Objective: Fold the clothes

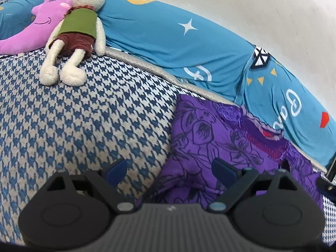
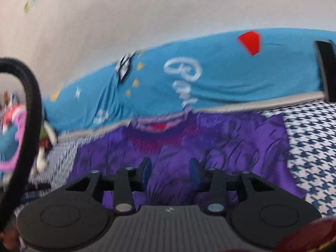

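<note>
A purple garment [image 1: 220, 138] with a dark floral print and a magenta-trimmed neckline lies on a blue-and-white houndstooth sofa seat [image 1: 84, 115]. My left gripper [image 1: 170, 172] is open just above the garment's left edge, one finger over the seat and one over the cloth, with nothing held. In the blurred right wrist view the same purple garment [image 2: 178, 147] spreads below my right gripper [image 2: 170, 171]. That gripper is open over the middle of the cloth, with nothing between its fingers.
A teal printed cover [image 1: 178, 42] drapes the sofa back against a pale wall. A plush rabbit [image 1: 77, 31] and a pink moon pillow [image 1: 40, 21] lie at the far left of the seat. A black cable [image 2: 31, 109] loops at the left of the right wrist view.
</note>
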### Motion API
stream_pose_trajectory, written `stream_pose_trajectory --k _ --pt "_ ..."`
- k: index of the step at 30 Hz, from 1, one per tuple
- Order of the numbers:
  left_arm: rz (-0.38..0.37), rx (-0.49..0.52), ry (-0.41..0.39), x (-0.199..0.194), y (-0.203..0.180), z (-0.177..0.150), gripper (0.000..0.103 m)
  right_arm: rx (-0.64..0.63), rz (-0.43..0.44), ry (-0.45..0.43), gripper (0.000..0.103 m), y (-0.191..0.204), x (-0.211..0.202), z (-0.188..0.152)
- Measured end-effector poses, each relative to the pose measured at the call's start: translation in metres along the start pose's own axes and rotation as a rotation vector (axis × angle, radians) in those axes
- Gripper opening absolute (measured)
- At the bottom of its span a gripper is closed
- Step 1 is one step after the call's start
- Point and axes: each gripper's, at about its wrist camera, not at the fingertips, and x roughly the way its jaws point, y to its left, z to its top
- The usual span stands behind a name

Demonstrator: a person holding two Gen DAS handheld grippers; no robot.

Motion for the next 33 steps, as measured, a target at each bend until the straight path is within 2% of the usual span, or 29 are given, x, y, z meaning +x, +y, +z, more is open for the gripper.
stream_pose_trajectory --k 4,8,21,24,26,29,33 --pt "-0.006 0.001 0.018 0.003 -0.001 -0.002 0.092 -0.123 -0.001 0.034 0.052 0.016 0.01 -0.008" --pt "-0.014 -0.001 0.029 0.005 -0.003 -0.003 0.092 -0.171 -0.009 0.049 0.06 0.019 0.016 -0.014" --pt "0.001 0.03 0.066 0.013 -0.009 -0.011 0.092 -0.261 -0.092 0.072 0.06 0.023 0.032 -0.026" --pt "0.002 0.034 0.072 0.014 -0.01 -0.012 0.092 -0.253 -0.108 0.063 0.054 0.02 0.031 -0.025" --pt "0.002 0.04 0.073 0.014 -0.011 -0.013 0.092 -0.238 -0.128 0.051 0.039 0.017 0.028 -0.024" --pt "0.001 0.05 0.076 0.015 -0.013 -0.014 0.092 -0.186 -0.168 0.025 0.029 0.008 0.021 -0.02" --pt "0.0 0.069 0.078 0.015 -0.017 -0.017 0.092 -0.019 -0.204 -0.005 0.029 -0.019 0.001 -0.012"
